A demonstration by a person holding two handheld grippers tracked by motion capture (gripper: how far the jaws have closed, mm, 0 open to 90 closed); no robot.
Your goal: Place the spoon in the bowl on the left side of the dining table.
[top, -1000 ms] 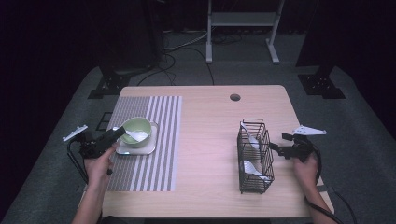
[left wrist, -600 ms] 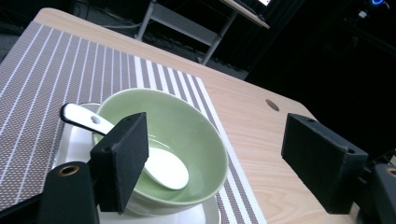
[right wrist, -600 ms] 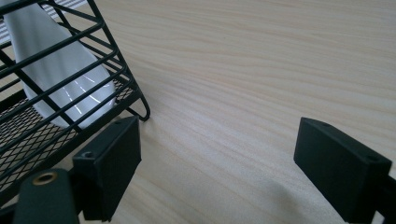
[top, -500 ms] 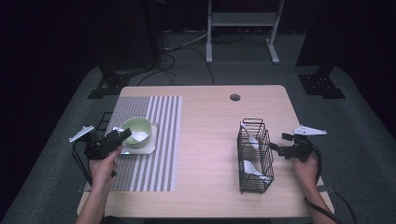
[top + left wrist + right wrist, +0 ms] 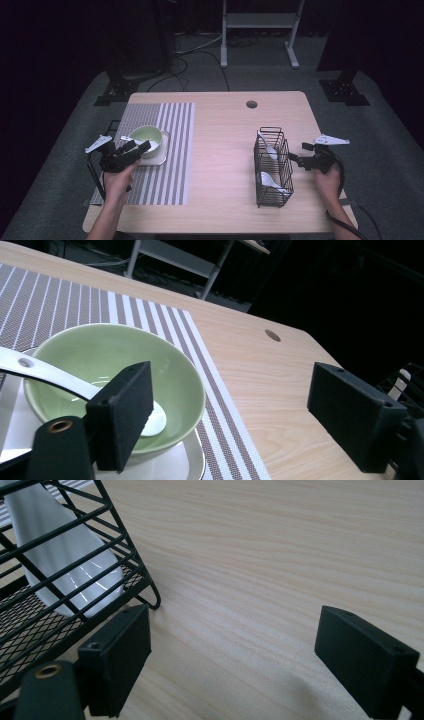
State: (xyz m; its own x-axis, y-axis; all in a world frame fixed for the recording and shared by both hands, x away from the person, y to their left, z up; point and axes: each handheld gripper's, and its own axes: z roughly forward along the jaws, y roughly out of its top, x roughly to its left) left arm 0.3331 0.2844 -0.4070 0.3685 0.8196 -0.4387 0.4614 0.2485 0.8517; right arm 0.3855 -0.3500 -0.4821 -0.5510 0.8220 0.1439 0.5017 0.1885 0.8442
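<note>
Left tongs: left gripper stood with its jaws spread just beside the green bowl, nothing between them; they had just been opening.
Right tongs: right gripper also stood spread and empty, just beside the wire basket.
Step in hand: by my reading, a white spoon had been let go into the bowl, its long handle leaning out over the rim.
Where the things were: bowl on a pale square plate on the striped placemat; more white spoons waited in the basket, well apart across the table.
Next move: probably backing the left gripper off without nudging the handle, then fetching another spoon through the basket's narrow open top.
Materials: bowl glossy, round and smooth-glazed; spoons white and shiny; basket thin black wire with a fine mesh floor; mat woven, brown and white; table pale wood grain; jaw pads matte black blocks.
</note>
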